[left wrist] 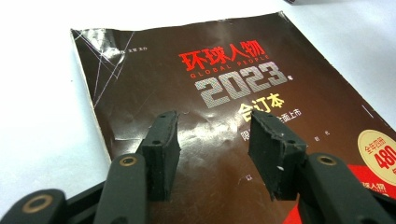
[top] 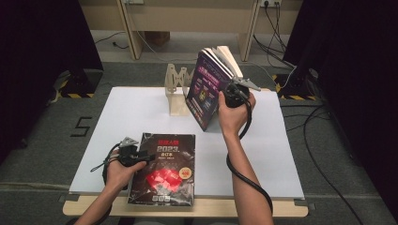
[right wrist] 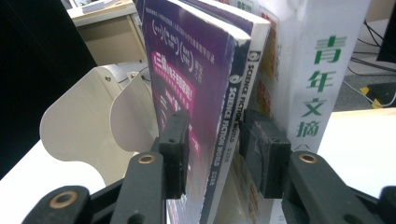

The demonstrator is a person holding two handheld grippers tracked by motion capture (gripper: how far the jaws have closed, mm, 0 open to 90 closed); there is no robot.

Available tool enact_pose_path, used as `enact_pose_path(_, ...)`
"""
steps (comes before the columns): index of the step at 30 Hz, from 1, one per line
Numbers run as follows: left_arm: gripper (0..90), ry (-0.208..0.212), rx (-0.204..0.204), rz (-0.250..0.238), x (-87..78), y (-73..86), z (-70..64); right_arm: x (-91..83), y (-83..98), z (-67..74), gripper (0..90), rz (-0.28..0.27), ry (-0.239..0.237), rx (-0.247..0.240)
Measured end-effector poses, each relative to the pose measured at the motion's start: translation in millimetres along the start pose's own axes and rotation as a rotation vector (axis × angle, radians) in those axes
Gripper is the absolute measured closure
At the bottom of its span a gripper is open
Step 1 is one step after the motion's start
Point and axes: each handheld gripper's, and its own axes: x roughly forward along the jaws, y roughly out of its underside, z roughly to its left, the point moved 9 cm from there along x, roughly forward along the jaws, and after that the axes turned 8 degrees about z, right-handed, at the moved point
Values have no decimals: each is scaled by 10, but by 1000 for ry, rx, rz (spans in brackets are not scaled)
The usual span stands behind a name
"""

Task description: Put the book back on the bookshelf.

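A dark magazine (top: 164,168) (left wrist: 224,70) with red title and "2023" lies flat at the table's front. My left gripper (top: 141,157) (left wrist: 212,116) hovers low over its left part, open, nothing between the pads. At the back, a purple magazine (top: 204,91) (right wrist: 187,60) stands on edge, tilted against a beige book stand (top: 176,91) (right wrist: 79,121). Behind it lean a second magazine (right wrist: 254,46) and a thick white book (top: 230,58) (right wrist: 322,70). My right gripper (top: 224,93) (right wrist: 215,114) straddles the purple magazine's spine; a slim gap shows at the right pad, so it is open.
The white table board (top: 131,112) lies on a wooden top. A wooden bench stands beyond the table, cables run over the grey floor at the right, and dark curtains hang at both sides.
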Motion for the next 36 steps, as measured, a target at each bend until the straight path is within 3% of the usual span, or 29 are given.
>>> enact_pose_path(15, 519, 1, 5, 4, 7, 6, -3, 40, -41, 20, 611, -3, 2, 4)
enact_pose_path(36, 519, 4, 4, -1, 12, 1, 0, -9, -286, 200, 659, -61, -44, -81)
